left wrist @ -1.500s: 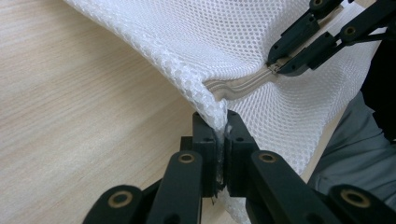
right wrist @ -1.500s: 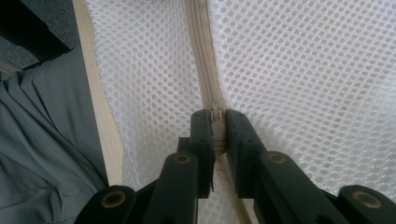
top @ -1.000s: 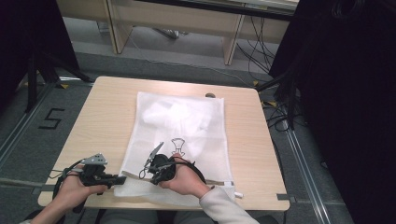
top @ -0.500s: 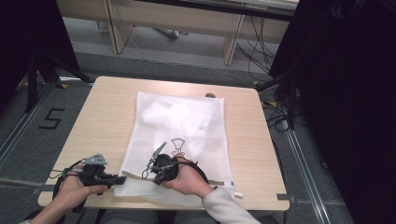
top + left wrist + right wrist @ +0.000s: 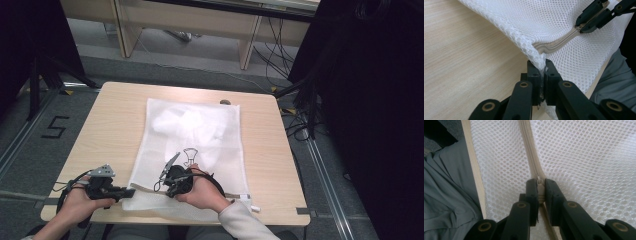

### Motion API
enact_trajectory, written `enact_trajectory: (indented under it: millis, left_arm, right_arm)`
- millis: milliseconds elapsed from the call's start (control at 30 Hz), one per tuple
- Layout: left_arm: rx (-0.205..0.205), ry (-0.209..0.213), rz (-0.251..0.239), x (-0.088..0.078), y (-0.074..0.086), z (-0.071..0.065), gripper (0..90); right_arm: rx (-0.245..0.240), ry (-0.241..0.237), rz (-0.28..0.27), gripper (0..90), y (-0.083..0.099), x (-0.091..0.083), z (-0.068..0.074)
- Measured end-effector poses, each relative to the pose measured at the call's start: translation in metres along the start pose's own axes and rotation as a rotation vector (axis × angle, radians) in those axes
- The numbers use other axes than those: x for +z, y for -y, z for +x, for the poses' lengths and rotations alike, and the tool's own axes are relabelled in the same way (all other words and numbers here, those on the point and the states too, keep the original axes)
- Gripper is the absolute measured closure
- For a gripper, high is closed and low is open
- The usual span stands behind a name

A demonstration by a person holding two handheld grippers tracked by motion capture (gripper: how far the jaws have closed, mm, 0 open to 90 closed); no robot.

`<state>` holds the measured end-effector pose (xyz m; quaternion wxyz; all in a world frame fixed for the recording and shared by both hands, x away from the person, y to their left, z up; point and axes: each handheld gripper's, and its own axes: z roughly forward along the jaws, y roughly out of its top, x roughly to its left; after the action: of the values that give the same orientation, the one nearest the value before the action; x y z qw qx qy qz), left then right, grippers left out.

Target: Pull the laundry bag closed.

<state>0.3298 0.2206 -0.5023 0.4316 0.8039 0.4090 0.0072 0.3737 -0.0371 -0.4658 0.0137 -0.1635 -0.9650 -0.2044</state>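
Here the mesh bag (image 5: 192, 150) lies flat mid-counter (image 5: 110, 125), w/ its zip (image 5: 530, 152) running along the end nearest the person. Left gripper (image 5: 541, 75) is clamped tight on the bag's near-left corner, mesh pinched between its jaws; likely an anchor, so the fabric stays taut and doesn't bunch when the zip gets pulled. In the left gripper view the corner lifts a bit and the zip tape ripples beside it, so tension isn't even. Right gripper (image 5: 539, 188) is closed on the zip pull (image 5: 538, 180), further along the zip from that corner, jaws pressed to either side of it; judging by the pose, it's set to draw the slider along the tape.

White stuff (image 5: 187, 125) shows through the mesh in the bag's far half, well apart from the zip, so no snag risk there. A small dark object (image 5: 225, 102) sits just past the bag's far edge, can't tell what. The person's grey-clad lap sits below the counter edge, right beside the bag's near end. Nothing blocks the zip line; the slack mesh near the corner is the only thing that could catch.
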Motion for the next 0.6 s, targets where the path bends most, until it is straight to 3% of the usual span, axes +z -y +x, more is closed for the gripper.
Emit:
enact_trajectory:
  millis: [133,233,333,600]
  left_arm:
    - [0.002,0.007,0.017,-0.0010,-0.0006,0.0007,85.2]
    - [-0.001,0.004,-0.001,0.0000,-0.0001,0.0000,85.2]
    - [0.001,-0.001,0.016,-0.0011,-0.0006,0.0002,85.2]
    - [0.001,-0.001,0.005,-0.0003,-0.0001,0.0001,85.2]
  right_arm:
    - [-0.007,-0.001,-0.001,82.2,0.0006,-0.0004,-0.0008]
    - [-0.021,0.000,-0.007,82.2,0.0012,-0.0006,-0.0012]
    - [-0.001,0.008,0.001,82.2,0.0024,-0.0016,-0.0005]
    - [0.004,0.005,0.003,82.2,0.0062,-0.0035,-0.0023]
